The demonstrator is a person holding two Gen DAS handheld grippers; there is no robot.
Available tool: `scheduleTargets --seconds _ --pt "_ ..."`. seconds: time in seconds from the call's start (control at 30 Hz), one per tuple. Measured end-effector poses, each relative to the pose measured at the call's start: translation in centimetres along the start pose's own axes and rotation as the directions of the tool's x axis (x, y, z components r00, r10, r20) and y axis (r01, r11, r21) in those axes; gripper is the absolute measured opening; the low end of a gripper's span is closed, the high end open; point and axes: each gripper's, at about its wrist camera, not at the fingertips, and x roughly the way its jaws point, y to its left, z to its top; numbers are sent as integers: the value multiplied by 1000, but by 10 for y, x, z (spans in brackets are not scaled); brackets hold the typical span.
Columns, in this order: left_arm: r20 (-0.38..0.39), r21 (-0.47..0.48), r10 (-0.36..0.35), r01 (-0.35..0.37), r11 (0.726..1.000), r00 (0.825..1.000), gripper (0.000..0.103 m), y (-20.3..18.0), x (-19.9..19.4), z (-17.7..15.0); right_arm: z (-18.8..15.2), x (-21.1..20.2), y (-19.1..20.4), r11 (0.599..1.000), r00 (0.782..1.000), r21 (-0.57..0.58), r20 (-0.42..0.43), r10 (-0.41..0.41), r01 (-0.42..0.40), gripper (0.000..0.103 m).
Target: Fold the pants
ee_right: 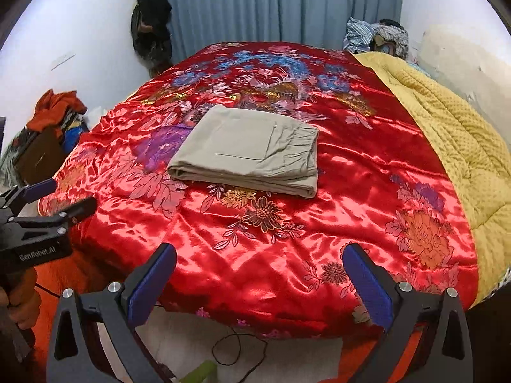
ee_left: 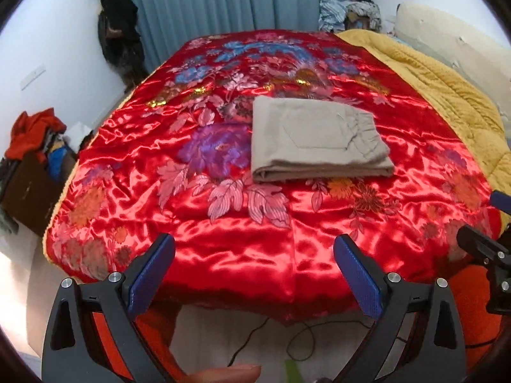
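Note:
Beige pants point(ee_left: 316, 140) lie folded into a flat rectangle on the red floral satin bedspread point(ee_left: 223, 223), near the bed's middle. They also show in the right wrist view point(ee_right: 252, 150). My left gripper point(ee_left: 254, 249) is open and empty, held off the near edge of the bed, well short of the pants. My right gripper point(ee_right: 258, 258) is open and empty, also back at the near edge. The left gripper shows at the left edge of the right wrist view point(ee_right: 60, 198), jaws apart. The right gripper shows at the right edge of the left wrist view point(ee_left: 479, 217).
A yellow quilt point(ee_right: 463, 146) covers the bed's right side. Clothes are piled at the headboard point(ee_right: 377, 36) and on a brown box point(ee_right: 41, 156) left of the bed. A dark coat point(ee_right: 151, 22) hangs by blue curtains. A black cable point(ee_right: 236, 348) lies on the floor.

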Motion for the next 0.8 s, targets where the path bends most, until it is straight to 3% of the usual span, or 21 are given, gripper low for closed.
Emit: scheduleTargets --seconds 0.8 --pt "-9 32 16 -15 999 1000 100 -8 -4 -1 2 -12 13 997 998 -42 -24 -63 62 103"
